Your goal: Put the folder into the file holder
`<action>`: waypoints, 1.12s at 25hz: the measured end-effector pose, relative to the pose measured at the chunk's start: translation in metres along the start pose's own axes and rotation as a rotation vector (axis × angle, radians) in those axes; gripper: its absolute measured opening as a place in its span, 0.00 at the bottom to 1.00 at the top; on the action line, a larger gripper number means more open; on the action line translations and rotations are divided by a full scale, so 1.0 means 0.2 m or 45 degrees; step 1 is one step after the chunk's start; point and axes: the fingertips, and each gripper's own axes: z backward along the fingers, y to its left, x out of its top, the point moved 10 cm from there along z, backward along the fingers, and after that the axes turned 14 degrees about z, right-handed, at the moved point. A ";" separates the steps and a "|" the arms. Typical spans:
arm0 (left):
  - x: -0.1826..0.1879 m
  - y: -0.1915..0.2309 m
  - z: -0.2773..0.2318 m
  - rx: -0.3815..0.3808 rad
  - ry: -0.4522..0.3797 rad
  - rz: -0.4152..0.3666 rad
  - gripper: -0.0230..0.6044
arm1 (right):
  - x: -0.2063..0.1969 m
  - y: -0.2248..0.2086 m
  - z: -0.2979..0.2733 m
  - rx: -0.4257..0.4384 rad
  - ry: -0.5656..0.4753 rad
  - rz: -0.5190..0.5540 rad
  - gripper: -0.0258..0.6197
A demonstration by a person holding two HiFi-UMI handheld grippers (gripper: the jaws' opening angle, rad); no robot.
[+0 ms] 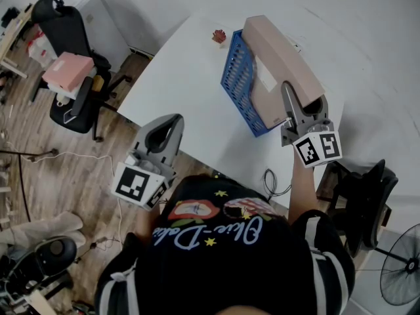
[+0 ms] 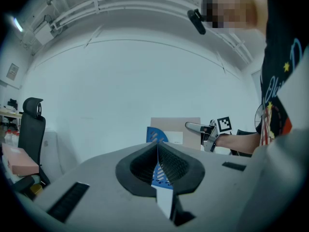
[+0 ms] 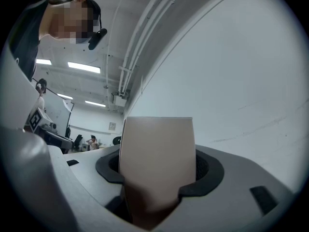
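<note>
My left claw (image 1: 172,125) hangs off the near edge of the counter (image 1: 177,77), clenched on nothing. In the left gripper view its two pads meet along a single seam, and only a sliver of blue shows through.

Further right stands the blue file holder (image 1: 237,77), its long side running away from me across the white top. The folder (image 1: 282,54), a thick tan box type, sits in the holder's slot and leans toward my right, with its near bottom corner down inside the mesh wall.

My right claw (image 1: 300,100) is grasping the folder at its near end. In the right gripper view the tan spine (image 3: 157,163) fills the gap between the pads, which stand wide apart because the folder is so thick.

I judge the step in hand to be the last of the placing: the folder is in the holder but I have not let go, and I cannot tell whether its base rests flat on the bottom.

The next move calls for easing it down until it bears its own weight. Then I would spread the right claw and draw straight back toward me, so the pads don't drag the folder or the light holder along. My free left claw could brace the holder's near wall if it starts to slide.
</note>
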 end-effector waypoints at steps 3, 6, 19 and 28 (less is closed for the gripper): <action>0.00 0.00 0.00 0.005 0.002 -0.003 0.04 | -0.01 0.01 0.00 0.002 0.008 0.001 0.46; 0.00 0.00 0.00 -0.002 -0.003 -0.002 0.04 | -0.02 0.01 0.00 0.004 0.017 -0.003 0.46; -0.01 0.00 0.00 0.000 0.008 -0.002 0.04 | -0.08 0.03 0.01 0.010 0.058 0.001 0.46; -0.01 -0.02 -0.01 -0.011 0.011 0.007 0.04 | -0.11 0.05 0.02 0.019 0.088 0.011 0.46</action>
